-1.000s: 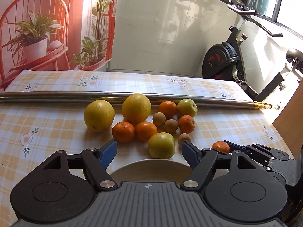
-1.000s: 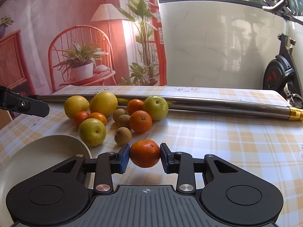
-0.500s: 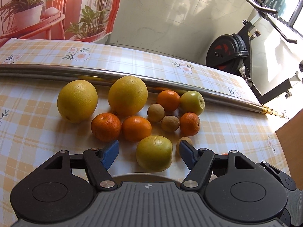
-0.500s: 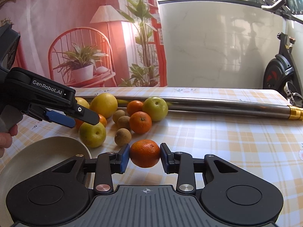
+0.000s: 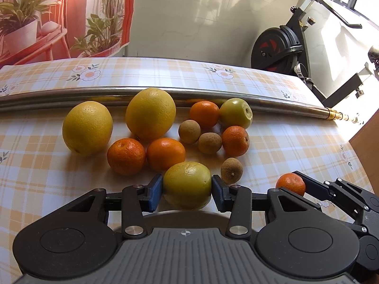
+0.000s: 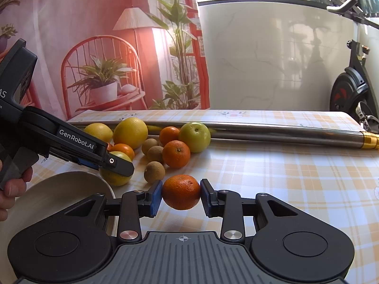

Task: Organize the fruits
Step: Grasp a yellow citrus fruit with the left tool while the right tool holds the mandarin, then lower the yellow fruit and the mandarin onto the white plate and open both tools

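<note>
Fruits mostly unsorted; plate [image 6: 59,189] looked bare.
Large yellow citrus [image 5: 150,114] and the cluster lay on the table by the metal pole [image 5: 272,105]; left gripper [image 5: 187,190] pinched a green-yellow fruit [image 5: 187,184], right gripper [image 6: 181,195] pinched a mandarin [image 6: 181,191] near the plate.

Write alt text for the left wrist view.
The left gripper closes on a yellow-green citrus fruit on a checked tablecloth. Behind it lie oranges, two large yellow fruits and small brown fruits before a steel pole.
</note>
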Demonstrator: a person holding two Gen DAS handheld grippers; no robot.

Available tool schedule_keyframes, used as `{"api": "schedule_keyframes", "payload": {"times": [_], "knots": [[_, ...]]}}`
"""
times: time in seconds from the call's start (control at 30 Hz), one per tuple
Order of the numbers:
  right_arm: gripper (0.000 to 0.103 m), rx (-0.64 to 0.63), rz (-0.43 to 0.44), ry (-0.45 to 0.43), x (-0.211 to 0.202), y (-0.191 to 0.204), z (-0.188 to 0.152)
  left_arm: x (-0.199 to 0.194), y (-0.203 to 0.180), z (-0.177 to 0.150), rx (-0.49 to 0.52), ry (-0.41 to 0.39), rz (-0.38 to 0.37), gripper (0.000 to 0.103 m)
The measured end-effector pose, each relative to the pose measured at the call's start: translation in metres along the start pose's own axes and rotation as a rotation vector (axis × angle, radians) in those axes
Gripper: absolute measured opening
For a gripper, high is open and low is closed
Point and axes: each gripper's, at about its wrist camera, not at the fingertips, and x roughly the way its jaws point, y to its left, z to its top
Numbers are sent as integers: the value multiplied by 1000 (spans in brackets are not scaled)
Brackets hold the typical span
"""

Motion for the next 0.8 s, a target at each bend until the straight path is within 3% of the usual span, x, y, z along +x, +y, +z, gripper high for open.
{"api": "schedule_keyframes", "payload": {"times": [0.43, 0.8], "knots": [[32, 6, -10, -7, -1, 0, 0, -55, -4, -14, 137, -108, -1, 46], [32, 45, -66, -39, -10, -1, -4, -96, 13, -52, 124, -146, 0, 46]]}}
